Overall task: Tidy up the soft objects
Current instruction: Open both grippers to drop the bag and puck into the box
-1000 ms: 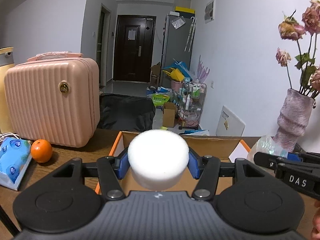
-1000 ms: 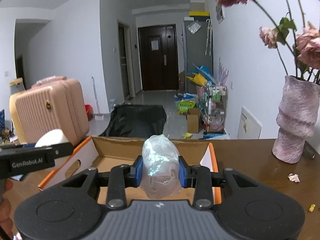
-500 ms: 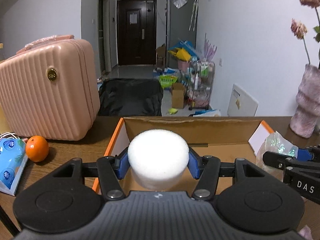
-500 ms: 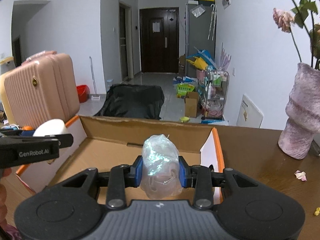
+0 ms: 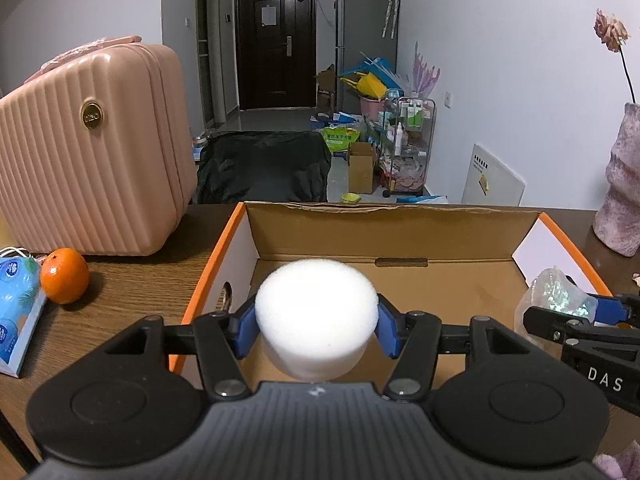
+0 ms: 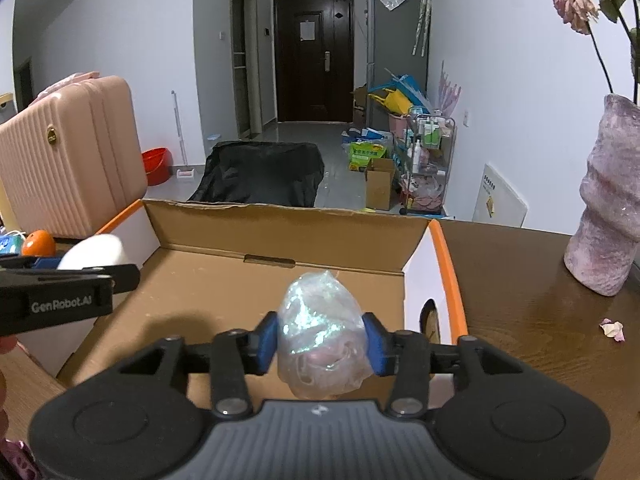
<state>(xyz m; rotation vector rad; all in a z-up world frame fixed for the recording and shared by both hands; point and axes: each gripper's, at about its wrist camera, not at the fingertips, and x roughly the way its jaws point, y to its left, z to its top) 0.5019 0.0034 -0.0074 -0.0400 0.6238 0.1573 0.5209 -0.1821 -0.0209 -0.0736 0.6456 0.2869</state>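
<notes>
Left wrist view puts your left gripper (image 5: pixel 317 330) over the open cardboard box (image 5: pixel 404 236), with the white foam puck (image 5: pixel 316 316) between its blue pads. Those jaws are opening, yet both pads touch the puck's sides, so it is pinched and hangs above the box floor near the box's left wall. Your right gripper (image 5: pixel 576 312) shows at the box's right wall, and the crinkled plastic bag (image 5: pixel 556 292) sits in its tips.

From the right wrist view, your right gripper (image 6: pixel 321 340) also hangs over the box (image 6: pixel 280 220), close to its right wall. Its jaws are opening too; the bag (image 6: pixel 322 336) stays between the blue pads, which touch its sides, above the box floor. The left gripper (image 6: pixel 80 276) reaches in over the box's left wall with the puck (image 6: pixel 96 250) at its tip.

Left of the box stand the pink suitcase (image 5: pixel 88 152) and, nearer you, the orange (image 5: pixel 64 276) beside a blue tissue pack (image 5: pixel 16 296). Right of the box stands the pink vase (image 6: pixel 608 200), on the wooden table (image 6: pixel 520 280).
</notes>
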